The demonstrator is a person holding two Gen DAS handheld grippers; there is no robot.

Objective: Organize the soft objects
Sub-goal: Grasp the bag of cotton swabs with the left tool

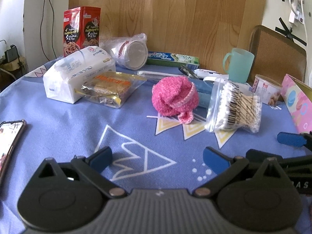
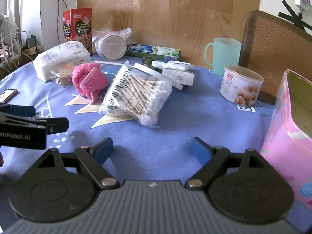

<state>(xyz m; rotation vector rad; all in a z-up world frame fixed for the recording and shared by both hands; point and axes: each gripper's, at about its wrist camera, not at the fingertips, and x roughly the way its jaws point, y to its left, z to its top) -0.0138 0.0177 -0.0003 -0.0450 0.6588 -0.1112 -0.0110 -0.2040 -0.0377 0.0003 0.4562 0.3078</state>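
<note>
Right gripper (image 2: 152, 152) gapes before a fuzzy pink knitted pouch (image 2: 88, 81).

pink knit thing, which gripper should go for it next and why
Probably the left gripper: ease it forward toward the pink knit. Its jaws are open and empty, and the knit lies nearly straight ahead on the cloth. From the right gripper the cotton swab bag sits in the way.

A lived-in home: a round table under a blue printed tablecloth (image 1: 68, 120), cluttered with a boxed toothpaste tube (image 1: 172, 58), a mint plastic mug (image 2: 224, 55) and a woven-back chair (image 2: 276, 44).
</note>
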